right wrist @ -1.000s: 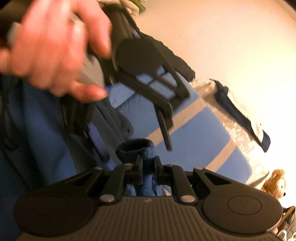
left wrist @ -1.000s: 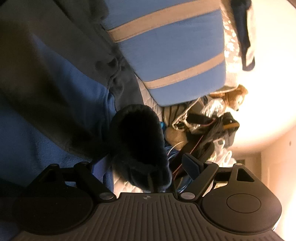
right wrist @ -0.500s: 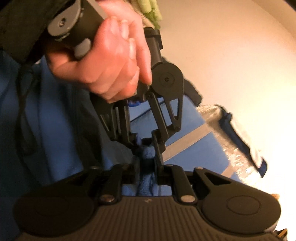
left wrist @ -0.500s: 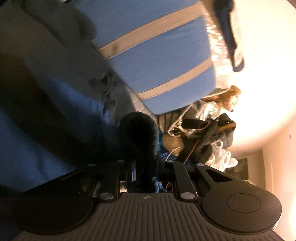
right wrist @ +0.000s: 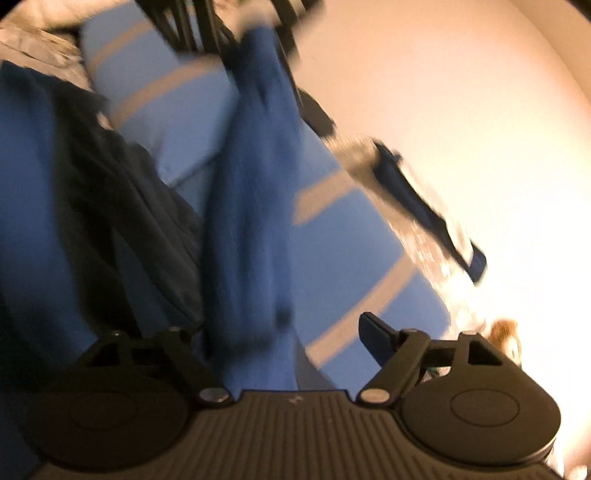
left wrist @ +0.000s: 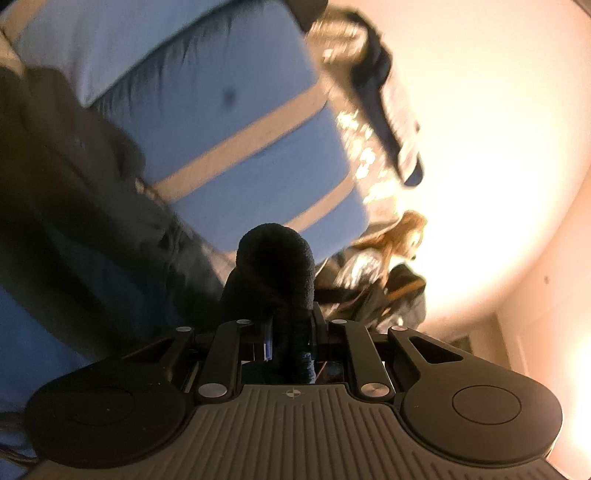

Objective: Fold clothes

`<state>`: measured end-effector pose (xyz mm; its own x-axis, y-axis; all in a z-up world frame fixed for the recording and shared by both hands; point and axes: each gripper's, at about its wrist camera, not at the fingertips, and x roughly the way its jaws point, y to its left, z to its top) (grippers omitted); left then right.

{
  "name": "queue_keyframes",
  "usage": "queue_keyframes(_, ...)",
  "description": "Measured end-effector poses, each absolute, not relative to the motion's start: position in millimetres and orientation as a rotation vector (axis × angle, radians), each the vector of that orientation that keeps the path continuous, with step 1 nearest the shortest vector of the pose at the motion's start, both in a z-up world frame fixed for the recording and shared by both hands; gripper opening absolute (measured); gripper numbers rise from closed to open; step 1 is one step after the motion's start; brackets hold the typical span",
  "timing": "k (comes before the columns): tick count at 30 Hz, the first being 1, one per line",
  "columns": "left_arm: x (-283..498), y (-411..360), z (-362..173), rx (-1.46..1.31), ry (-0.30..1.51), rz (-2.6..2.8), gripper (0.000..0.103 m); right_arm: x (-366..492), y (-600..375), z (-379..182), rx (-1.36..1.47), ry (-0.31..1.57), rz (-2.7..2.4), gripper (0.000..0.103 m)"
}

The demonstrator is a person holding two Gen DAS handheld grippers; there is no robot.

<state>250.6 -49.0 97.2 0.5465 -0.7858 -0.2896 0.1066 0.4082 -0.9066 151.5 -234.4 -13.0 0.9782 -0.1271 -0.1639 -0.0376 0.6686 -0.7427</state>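
While the left tool (left wrist: 290, 325) stays clamped on the dark blue garment (left wrist: 275, 266), the right tool (right wrist: 291, 328) has just opened wide, the cloth hanging loose between its jaws.

sock (left wrist: 275, 266) between left tool (left wrist: 290, 332) jaws | striped cushion (left wrist: 236, 147) behind sock | stuffed toy (left wrist: 400, 236) right of cushion

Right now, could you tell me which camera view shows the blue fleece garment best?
The right wrist view: the blue fleece garment hangs lengthwise there, blurred, from the left tool above. The left wrist view shows only a dark bunched end pinched in that tool.
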Motion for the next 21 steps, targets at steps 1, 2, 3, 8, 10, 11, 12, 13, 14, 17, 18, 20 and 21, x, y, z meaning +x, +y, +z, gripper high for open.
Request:
queue_keyframes(1, 249, -45, 103, -1.001, 0.800, -0.645, 0.017, 156, -241, -14, -0.821, 0.228, -0.071, 0.090)
queue_keyframes(2, 248, -42, 106, -1.001, 0.792, -0.642, 0.017, 160, -247, -14, -0.801, 0.244, -0.082, 0.091)
queue_keyframes(3, 246, -39, 110, -1.001, 0.784, -0.639, 0.017, 164, -253, -14, -0.774, 0.259, -0.090, 0.092)
queue_keyframes(8, 235, -25, 119, -1.015, 0.744, -0.624, 0.017, 181, -269, -4, -0.665, 0.336, -0.070, 0.098)
queue_keyframes(10, 234, -21, 120, -1.025, 0.730, -0.620, 0.017, 187, -271, 1, -0.636, 0.360, -0.039, 0.099)
queue_keyframes(11, 234, -19, 120, -1.030, 0.723, -0.618, 0.017, 191, -272, 3, -0.627, 0.371, -0.025, 0.100)
queue_keyframes(12, 234, -17, 121, -1.039, 0.719, -0.613, 0.017, 193, -272, 4, -0.611, 0.387, -0.007, 0.100)
queue_keyframes(13, 234, -16, 121, -1.048, 0.714, -0.609, 0.017, 193, -271, 3, -0.605, 0.404, 0.010, 0.101)
queue_keyframes(14, 234, -15, 121, -1.054, 0.708, -0.606, 0.017, 193, -270, 2, -0.602, 0.421, 0.027, 0.102)
queue_keyframes(17, 235, -10, 126, -1.075, 0.672, -0.607, 0.017, 193, -268, -7, -0.631, 0.470, 0.051, 0.103)
queue_keyframes(18, 236, -8, 128, -1.083, 0.662, -0.608, 0.017, 193, -268, -11, -0.650, 0.486, 0.053, 0.103)
queue_keyframes(20, 237, -2, 133, -1.091, 0.649, -0.607, 0.017, 195, -269, -19, -0.673, 0.512, 0.050, 0.103)
queue_keyframes(21, 238, 2, 135, -1.095, 0.643, -0.605, 0.017, 197, -273, -20, -0.654, 0.523, 0.039, 0.103)
